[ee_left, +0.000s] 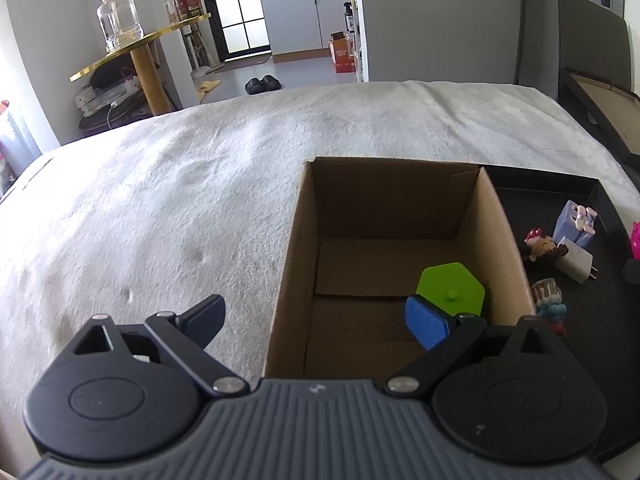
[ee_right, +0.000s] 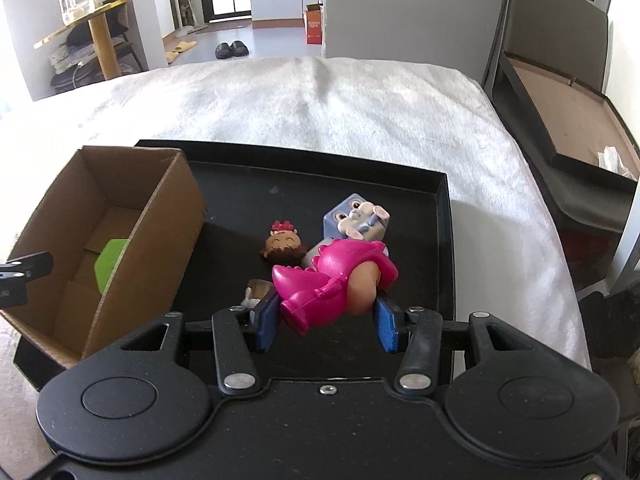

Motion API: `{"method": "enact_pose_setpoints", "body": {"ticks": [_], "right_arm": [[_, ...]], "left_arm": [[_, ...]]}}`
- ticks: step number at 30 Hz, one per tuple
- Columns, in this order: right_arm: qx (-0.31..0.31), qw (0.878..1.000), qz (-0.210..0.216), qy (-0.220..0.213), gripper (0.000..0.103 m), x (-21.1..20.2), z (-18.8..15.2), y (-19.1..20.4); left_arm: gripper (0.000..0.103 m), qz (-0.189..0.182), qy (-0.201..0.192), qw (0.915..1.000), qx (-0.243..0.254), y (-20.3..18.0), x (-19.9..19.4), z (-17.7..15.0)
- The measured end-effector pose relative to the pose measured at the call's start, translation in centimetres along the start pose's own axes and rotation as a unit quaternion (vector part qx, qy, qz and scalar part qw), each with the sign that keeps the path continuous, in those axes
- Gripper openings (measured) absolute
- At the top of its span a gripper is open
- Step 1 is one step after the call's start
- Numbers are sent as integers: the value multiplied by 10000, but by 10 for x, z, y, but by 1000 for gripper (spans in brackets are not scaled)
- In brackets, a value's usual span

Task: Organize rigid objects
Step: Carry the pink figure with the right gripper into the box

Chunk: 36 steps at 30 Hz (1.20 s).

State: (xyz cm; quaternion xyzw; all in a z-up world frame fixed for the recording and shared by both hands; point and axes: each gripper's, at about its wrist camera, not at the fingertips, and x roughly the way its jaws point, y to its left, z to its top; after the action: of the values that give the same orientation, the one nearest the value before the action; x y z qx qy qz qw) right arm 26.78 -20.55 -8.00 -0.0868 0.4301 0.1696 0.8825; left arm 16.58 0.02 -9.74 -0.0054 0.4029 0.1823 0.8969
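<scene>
- We had the right tongs [ee_right: 326,322] pinching a pink dinosaur figure [ee_right: 334,280] between both blue pads, carried clear above the black tray [ee_right: 442,216].
- Our left tongs [ee_left: 320,320] stood spread wide and empty, hovering at the near edge of the cardboard box [ee_left: 294,240], with 1 pad over the box's inside.
- 1 green piece [ee_left: 450,288] already lay on the box floor.
- A doll head [ee_right: 282,246], a rabbit block [ee_right: 358,216] and a small brown figure [ee_right: 258,290] waited on the tray.
- We judged this the carrying step: next, the dinosaur needed swinging left over the box wall, then releasing inside.
</scene>
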Motion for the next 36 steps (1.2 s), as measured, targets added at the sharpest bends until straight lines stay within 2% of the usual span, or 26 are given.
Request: {"method": "enact_pose_setpoints", "body": {"ticks": [7, 9, 14, 17, 22, 26, 33, 36], "right_arm": [[-104, 9994, 270, -206, 48, -9, 2, 13], [-168, 9987, 374, -300, 48, -10, 4, 19], [-414, 9958, 645, -495, 48, -11, 11, 41], [-573, 9934, 828, -556, 48, -11, 14, 56], [-864, 9873, 1120, -729, 48, -13, 17, 82], [-1033, 9843, 1226, -737, 48, -9, 20, 97], [-1364, 9787, 1333, -757, 48, 2, 21, 121], [-1446, 9770, 1389, -732, 48, 5, 20, 130]], "left_arm": [[93, -39, -75, 10000, 6, 1, -1, -1], [88, 39, -98, 9999, -35, 4, 0, -2], [64, -22, -22, 9998, -209, 14, 4, -4], [53, -105, -7, 9997, -230, 18, 6, -5], [44, -228, -7, 9995, -240, 22, 11, -8], [25, -315, -5, 9991, -299, 25, 15, -10], [10, -275, -52, 9989, -373, 32, 19, -10], [9, -364, -80, 9984, -417, 35, 19, -11]]}}
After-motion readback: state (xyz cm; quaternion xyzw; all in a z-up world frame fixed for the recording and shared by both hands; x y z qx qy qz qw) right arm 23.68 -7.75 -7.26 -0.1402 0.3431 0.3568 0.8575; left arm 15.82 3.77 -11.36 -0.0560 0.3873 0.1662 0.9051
